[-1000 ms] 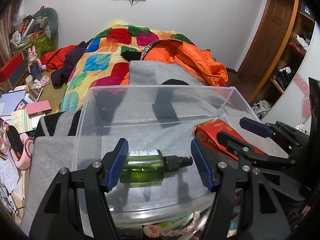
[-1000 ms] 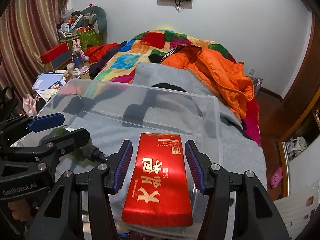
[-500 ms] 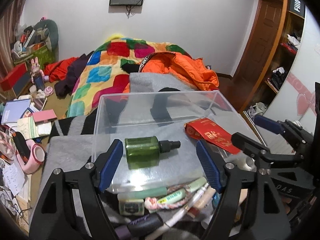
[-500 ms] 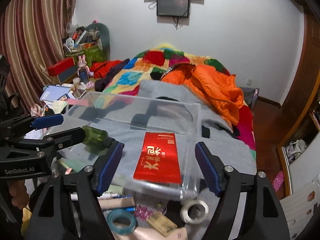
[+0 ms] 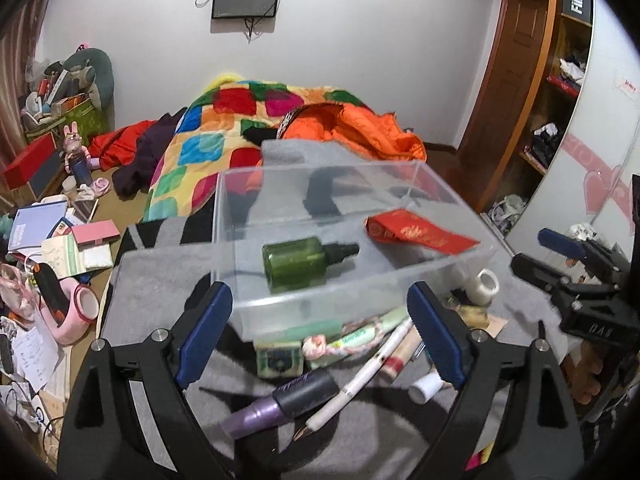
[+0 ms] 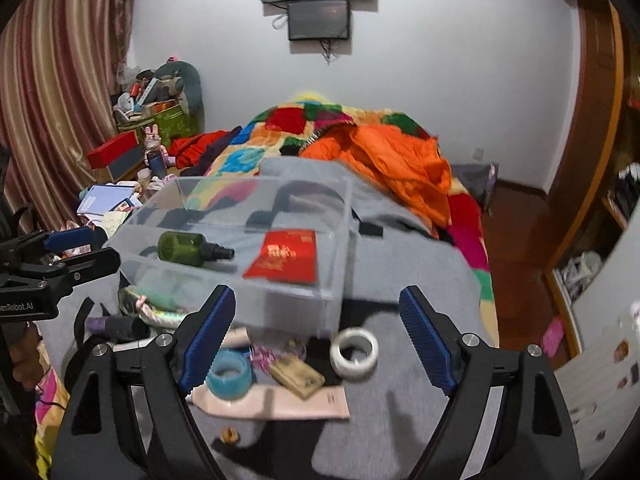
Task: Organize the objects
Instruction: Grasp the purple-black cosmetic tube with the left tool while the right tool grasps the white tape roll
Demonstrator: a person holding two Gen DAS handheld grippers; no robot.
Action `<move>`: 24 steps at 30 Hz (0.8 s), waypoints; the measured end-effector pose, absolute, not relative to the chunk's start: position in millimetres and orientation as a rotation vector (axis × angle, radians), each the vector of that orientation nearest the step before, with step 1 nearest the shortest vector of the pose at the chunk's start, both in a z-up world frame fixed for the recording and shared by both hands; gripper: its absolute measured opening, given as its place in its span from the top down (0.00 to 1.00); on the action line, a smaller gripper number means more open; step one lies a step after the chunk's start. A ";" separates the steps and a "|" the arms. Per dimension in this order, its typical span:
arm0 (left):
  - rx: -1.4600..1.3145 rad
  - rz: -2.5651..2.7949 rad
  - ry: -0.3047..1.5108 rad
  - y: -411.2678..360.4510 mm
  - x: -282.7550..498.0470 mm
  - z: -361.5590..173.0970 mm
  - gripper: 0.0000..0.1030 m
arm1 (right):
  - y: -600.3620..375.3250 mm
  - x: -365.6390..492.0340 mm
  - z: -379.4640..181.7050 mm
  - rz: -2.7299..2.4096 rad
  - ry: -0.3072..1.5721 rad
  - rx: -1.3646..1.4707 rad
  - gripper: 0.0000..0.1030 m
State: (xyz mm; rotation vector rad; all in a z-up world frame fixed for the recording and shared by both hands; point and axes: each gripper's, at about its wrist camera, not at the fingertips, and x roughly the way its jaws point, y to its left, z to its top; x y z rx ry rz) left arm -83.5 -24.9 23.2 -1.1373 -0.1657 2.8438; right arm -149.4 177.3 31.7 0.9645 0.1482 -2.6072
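A clear plastic box (image 5: 280, 312) (image 6: 296, 308) stands on the grey blanket. Inside it lie a green spray bottle (image 5: 296, 260) (image 6: 188, 246) and a red envelope (image 5: 420, 234) (image 6: 284, 260). In front of the box lie loose items: a purple tube (image 5: 280, 404), a white pen (image 5: 360, 380), a braided cord (image 5: 340, 344), a white tape roll (image 6: 355, 348) (image 5: 486, 286), a blue tape roll (image 6: 230, 376) and a pink tube (image 6: 280, 400). My left gripper (image 5: 320, 332) and right gripper (image 6: 316, 336) are open and empty, above the loose items.
The bed behind holds a colourful quilt (image 5: 224, 136) and an orange jacket (image 6: 392, 168). A cluttered table (image 5: 44, 240) with books and a pink object (image 5: 76, 312) is at the left. A wooden door and shelves (image 5: 552, 92) stand at the right.
Both grippers have let go of the bottle and the envelope in the box, opened wider, and pulled back and up. The loose items in front of the box have come into view.
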 end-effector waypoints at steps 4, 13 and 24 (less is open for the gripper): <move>-1.190 2.818 -0.164 -27.1 -79.4 7.1 0.13 | 187.2 -146.1 21.8 -2.622 0.134 0.997 0.21; -1.342 2.789 -0.184 -44.7 -71.0 -36.4 0.13 | 196.5 -146.8 -13.7 -2.557 0.102 1.130 0.21; -1.391 2.715 -0.257 -51.5 -66.3 -60.8 0.10 | 183.8 -149.5 -39.3 -2.499 0.169 1.165 0.27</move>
